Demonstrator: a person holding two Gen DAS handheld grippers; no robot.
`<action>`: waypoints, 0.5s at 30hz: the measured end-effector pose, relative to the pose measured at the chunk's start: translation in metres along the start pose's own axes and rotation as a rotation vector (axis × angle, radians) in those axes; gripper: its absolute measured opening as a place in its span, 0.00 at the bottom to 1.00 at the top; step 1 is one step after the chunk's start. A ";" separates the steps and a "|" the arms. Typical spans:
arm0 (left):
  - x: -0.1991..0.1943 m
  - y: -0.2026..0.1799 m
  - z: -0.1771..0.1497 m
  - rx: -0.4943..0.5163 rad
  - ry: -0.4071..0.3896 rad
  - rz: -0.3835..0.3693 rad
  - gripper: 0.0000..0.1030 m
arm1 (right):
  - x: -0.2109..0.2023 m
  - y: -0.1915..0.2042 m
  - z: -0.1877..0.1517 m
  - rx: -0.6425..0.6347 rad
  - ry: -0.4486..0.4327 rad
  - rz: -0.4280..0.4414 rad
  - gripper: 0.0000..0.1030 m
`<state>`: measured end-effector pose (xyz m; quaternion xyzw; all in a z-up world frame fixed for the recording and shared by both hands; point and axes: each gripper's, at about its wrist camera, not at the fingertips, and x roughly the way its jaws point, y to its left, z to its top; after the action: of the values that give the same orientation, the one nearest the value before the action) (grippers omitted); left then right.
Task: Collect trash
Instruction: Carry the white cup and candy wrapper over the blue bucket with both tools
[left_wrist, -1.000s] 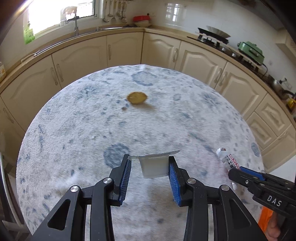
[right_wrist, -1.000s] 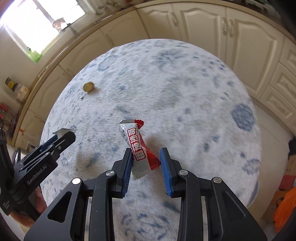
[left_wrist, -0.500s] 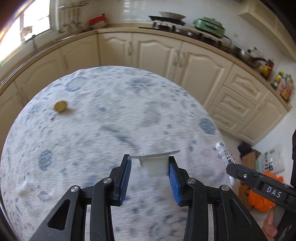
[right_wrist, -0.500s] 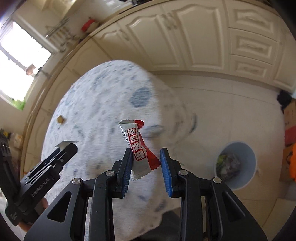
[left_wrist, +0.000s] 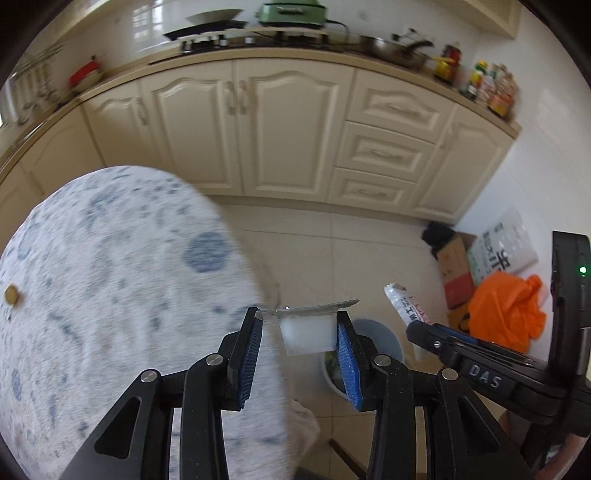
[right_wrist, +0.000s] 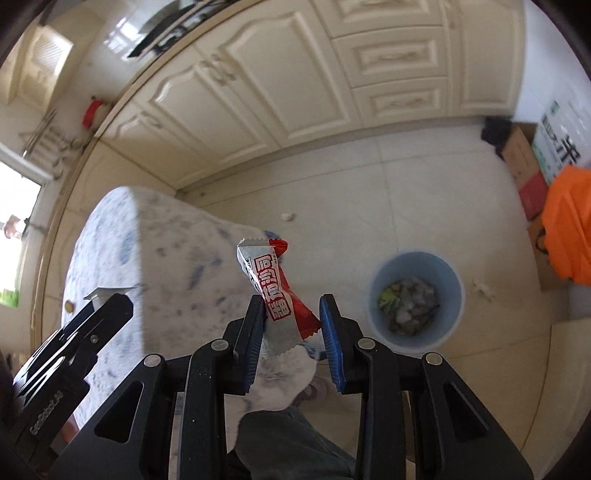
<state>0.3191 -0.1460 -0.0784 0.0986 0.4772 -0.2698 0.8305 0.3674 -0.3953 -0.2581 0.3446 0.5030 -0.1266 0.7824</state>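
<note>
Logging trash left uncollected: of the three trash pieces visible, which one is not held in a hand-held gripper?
The small yellowish-brown scrap lying on the table; the white cup and red wrapper are each gripped.

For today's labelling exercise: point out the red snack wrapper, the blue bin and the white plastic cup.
red snack wrapper (right_wrist: 275, 295), right wrist view, printed middle.
blue bin (right_wrist: 452, 282), right wrist view, inner wall.
white plastic cup (left_wrist: 306, 334), left wrist view, side wall.

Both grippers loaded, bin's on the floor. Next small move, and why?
Probably carry the right gripper on until it hangs over the blue bin, then open. It is shut on the red wrapper, which sits beside the bin's mouth, not above it. The left gripper, shut on the white cup, can follow.
</note>
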 end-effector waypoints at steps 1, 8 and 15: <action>0.006 -0.008 0.003 0.024 0.010 -0.008 0.34 | 0.001 -0.008 0.001 0.020 0.000 -0.011 0.30; 0.062 -0.051 0.025 0.118 0.113 -0.042 0.35 | 0.006 -0.066 0.004 0.147 0.005 -0.106 0.30; 0.135 -0.087 0.054 0.205 0.232 -0.050 0.35 | 0.018 -0.114 0.006 0.246 0.036 -0.181 0.30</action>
<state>0.3655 -0.2889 -0.1559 0.2018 0.5422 -0.3244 0.7483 0.3174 -0.4797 -0.3190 0.3932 0.5265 -0.2513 0.7106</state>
